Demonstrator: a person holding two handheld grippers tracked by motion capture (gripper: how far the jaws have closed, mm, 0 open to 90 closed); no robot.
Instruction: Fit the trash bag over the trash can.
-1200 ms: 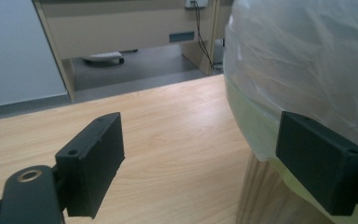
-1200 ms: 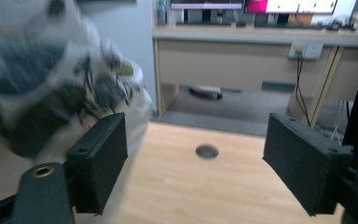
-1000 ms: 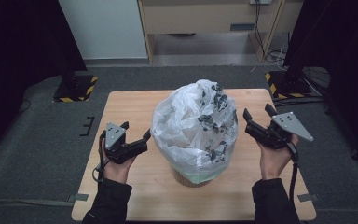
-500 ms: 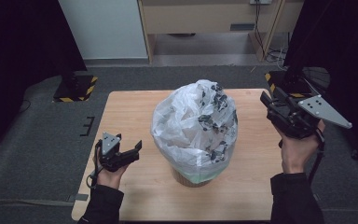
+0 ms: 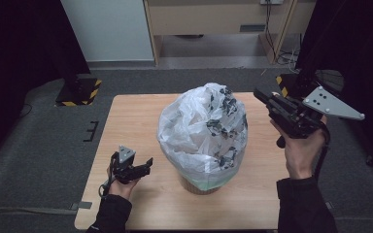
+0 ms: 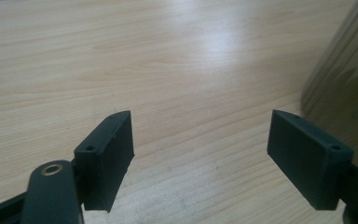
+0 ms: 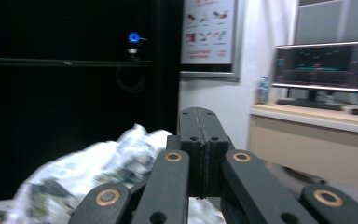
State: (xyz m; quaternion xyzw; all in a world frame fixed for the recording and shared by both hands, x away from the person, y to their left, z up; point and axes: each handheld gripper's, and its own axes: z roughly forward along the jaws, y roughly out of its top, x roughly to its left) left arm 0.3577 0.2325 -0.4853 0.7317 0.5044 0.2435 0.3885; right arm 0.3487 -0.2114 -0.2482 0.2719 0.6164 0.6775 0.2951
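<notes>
A wooden table [image 5: 126, 121] carries a round basket [image 5: 199, 183] near its front middle, bulging upward with a white plastic bag [image 5: 201, 128] speckled dark, its long axis upright. Right of the bag, the right gripper [image 5: 260, 94] hangs raised, jaws just clenched on nothing. The left gripper [image 5: 148, 162], small and low beside the basket, has jaws spread, closing slightly, nothing between them.

Lab or test room: black curtains [image 5: 24, 43] flank the wooden table [image 5: 126, 116]; beyond it, a monitor [image 7: 324, 70] on a desk [image 7: 317, 119], wall poster [image 7: 209, 30].
</notes>
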